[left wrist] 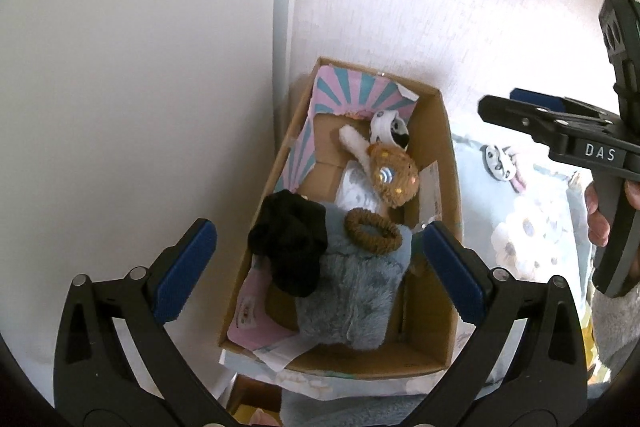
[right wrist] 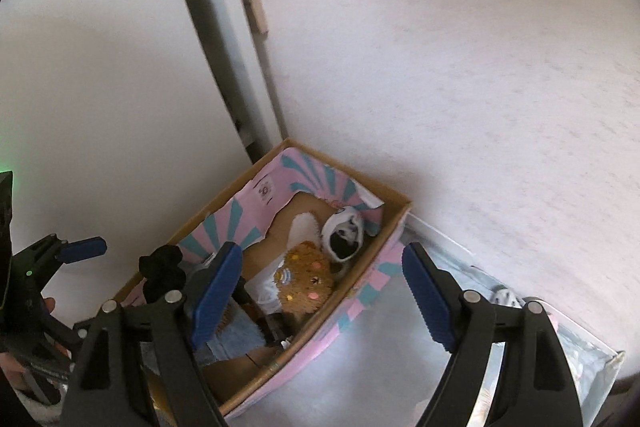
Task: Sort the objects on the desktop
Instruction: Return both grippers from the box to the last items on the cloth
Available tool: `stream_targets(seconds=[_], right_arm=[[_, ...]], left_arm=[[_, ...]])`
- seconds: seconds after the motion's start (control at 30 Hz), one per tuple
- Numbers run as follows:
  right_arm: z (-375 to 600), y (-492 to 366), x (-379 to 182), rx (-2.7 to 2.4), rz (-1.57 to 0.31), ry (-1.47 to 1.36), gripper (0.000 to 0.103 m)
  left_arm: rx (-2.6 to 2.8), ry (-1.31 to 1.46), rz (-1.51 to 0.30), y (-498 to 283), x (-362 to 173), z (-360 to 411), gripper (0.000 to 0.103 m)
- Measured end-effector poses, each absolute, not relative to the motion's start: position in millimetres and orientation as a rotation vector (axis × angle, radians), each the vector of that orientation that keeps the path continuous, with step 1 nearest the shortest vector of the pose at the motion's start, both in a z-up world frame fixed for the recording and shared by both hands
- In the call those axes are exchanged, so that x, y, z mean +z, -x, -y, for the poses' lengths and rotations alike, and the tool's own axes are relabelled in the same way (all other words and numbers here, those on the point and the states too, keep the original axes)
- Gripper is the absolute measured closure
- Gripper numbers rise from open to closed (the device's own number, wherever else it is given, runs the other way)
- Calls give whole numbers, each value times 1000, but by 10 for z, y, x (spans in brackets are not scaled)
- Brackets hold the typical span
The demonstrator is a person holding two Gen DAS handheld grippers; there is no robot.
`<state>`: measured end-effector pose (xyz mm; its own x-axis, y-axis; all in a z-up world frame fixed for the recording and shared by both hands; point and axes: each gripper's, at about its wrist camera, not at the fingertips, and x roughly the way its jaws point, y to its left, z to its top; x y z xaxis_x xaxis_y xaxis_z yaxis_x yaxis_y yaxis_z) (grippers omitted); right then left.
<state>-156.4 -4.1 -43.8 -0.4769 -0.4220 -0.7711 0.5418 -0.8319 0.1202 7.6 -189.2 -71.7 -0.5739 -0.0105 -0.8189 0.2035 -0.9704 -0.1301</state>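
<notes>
Now, from the left wrist, the left gripper (left wrist: 320,263) stands wide and empty above the box (left wrist: 434,155), where a black scrunchie (left wrist: 288,239) and brown hair tie (left wrist: 373,230) lie, while from the right wrist the right gripper (right wrist: 322,293) hangs open, empty, over the same box (right wrist: 352,291).

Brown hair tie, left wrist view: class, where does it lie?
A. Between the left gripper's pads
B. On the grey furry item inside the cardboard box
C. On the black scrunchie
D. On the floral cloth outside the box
B: the brown hair tie rests on the grey furry item inside the cardboard box.
</notes>
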Motion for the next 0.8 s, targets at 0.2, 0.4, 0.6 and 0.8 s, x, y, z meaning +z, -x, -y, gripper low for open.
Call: stream_targets(seconds=[0.2,0.4,0.6,0.8], right_arm=[[-236,1530,-300,-2349,-155,-1135,24],[-867,1423,-86,-2458,-67,-1081,24],[-1562,1317,90,-2593,-3,-1073,24],[-2109,1165,116,-2696,10,-1098,24]], left_arm=[[-2716,-1334,-292,-158,-452,1791,0],[-2808,-1233,-219,-134,-195,1531,0],[-2924,-1219,-187,35,-42,1147,0],[-3015,-1278,-166,263,-41,701,0]])
